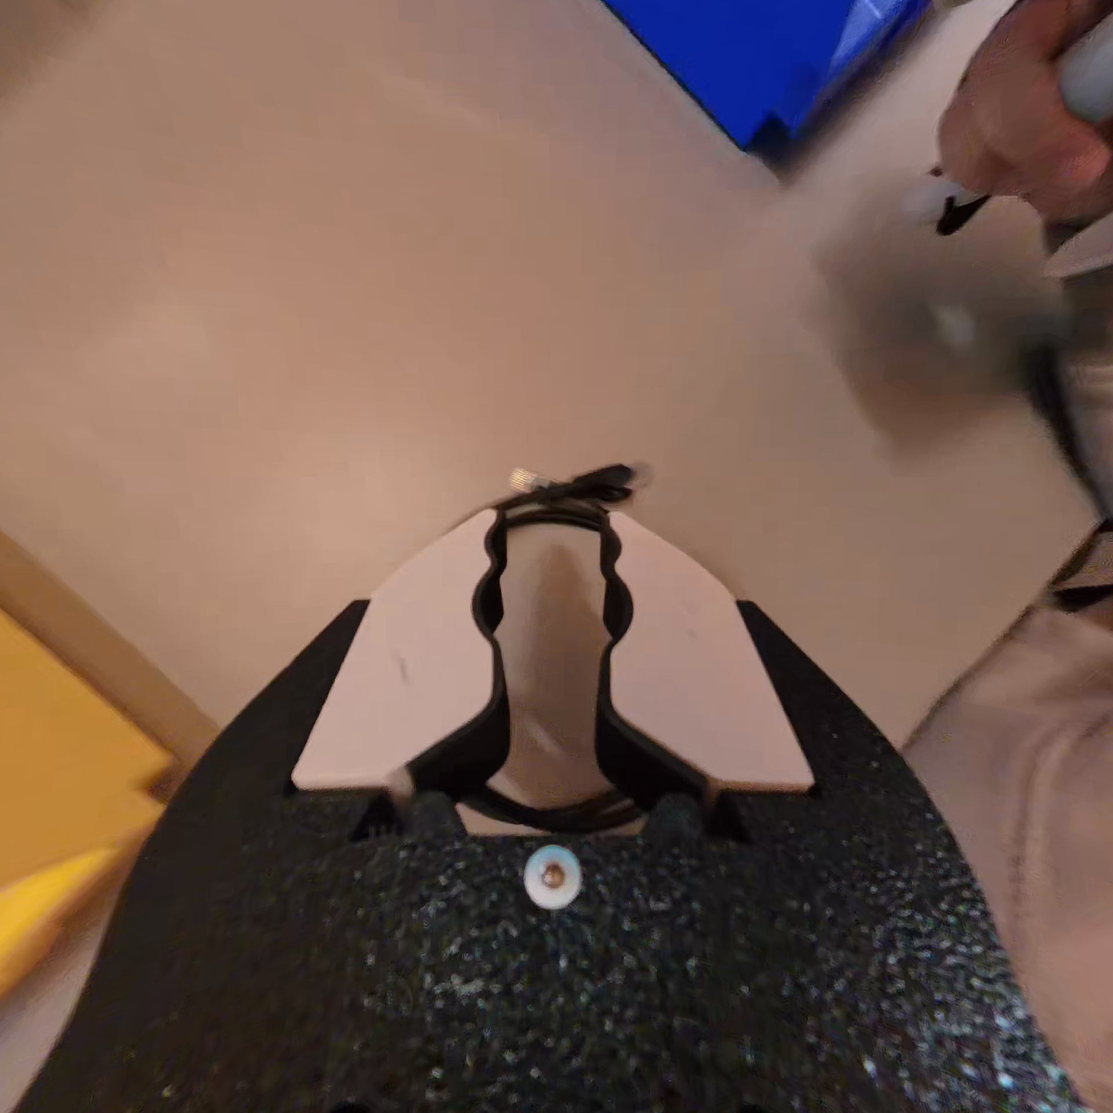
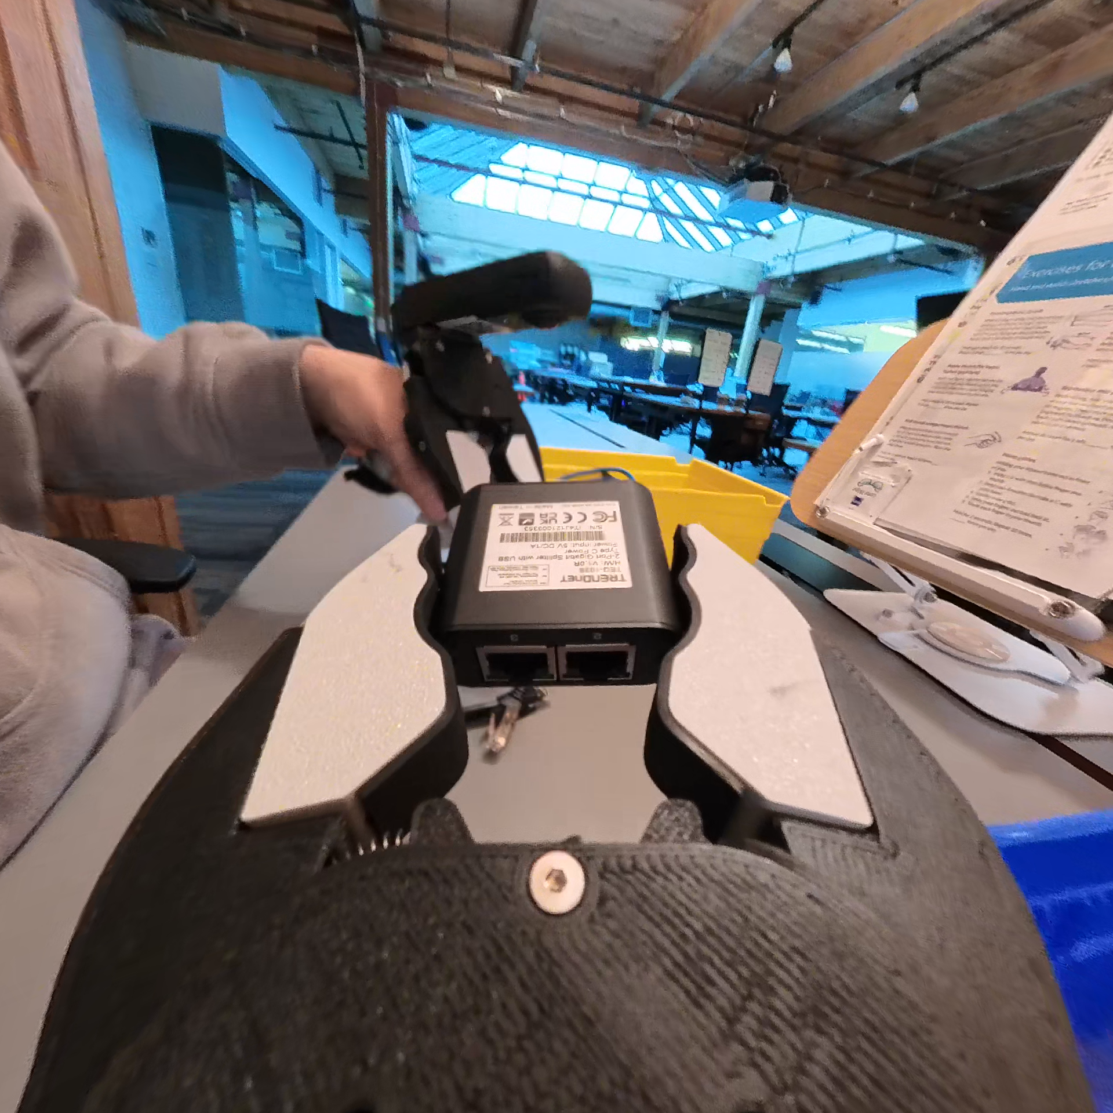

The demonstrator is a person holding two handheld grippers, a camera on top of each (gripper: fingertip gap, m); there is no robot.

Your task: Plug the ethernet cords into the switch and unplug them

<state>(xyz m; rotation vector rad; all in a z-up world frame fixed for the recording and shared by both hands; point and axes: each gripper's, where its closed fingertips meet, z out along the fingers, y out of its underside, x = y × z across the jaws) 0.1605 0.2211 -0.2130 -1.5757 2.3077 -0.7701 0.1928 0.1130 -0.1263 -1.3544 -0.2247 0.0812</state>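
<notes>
My right gripper [image 2: 557, 530] is shut on the black switch [image 2: 554, 602] and holds it above the table, label side up, with its two empty ports [image 2: 557, 662] facing the camera. A clear plug on a black ethernet cord [image 2: 503, 720] lies on the table under it. My left gripper [image 1: 553, 515] points down at the table with its jaws partly apart. The bundled black cord [image 1: 560, 503] lies across its fingertips, its clear plug [image 1: 525, 479] just beyond them. A loop of cord [image 1: 554, 813] shows near the finger bases. Whether the fingers touch the cord is unclear.
The beige table [image 1: 361, 301] has a blue bin [image 1: 753, 60] at one edge and a yellow bin [image 1: 48, 753] at the other. A tilted document stand with paper [image 2: 994, 421] is on the right. A person's hand [image 2: 361, 415] holds the left gripper [image 2: 470, 421].
</notes>
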